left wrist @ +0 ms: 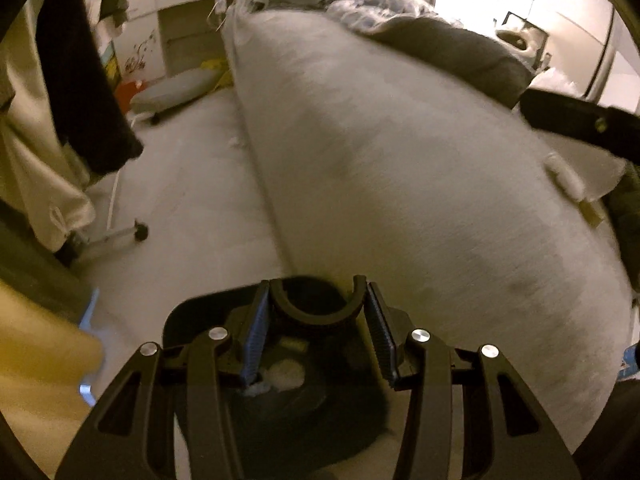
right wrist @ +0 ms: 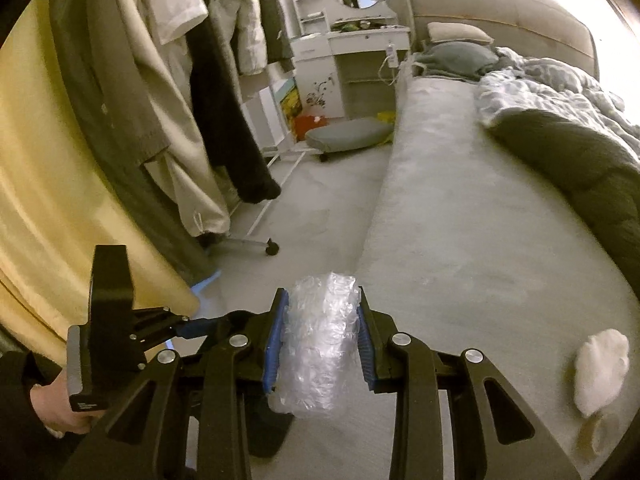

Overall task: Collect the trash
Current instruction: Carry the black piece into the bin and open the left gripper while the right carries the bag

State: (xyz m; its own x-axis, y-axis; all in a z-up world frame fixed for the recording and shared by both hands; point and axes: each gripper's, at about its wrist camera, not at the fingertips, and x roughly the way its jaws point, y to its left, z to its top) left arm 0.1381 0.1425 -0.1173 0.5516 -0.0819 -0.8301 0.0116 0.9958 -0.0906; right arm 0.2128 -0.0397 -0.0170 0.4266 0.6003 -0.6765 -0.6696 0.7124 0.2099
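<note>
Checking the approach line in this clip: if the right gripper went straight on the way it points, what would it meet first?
The right gripper, shut on crumpled clear plastic, points along the bed's near edge. It would probably meet the grey bed cover first; depth is unclear, so it might instead pass over the floor alongside.

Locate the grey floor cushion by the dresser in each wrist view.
Left wrist: grey floor cushion upper left, on the floor beside the bed.
Right wrist: grey floor cushion upper centre, left of the bed.
Shared landmark: the white dresser behind it.
</note>
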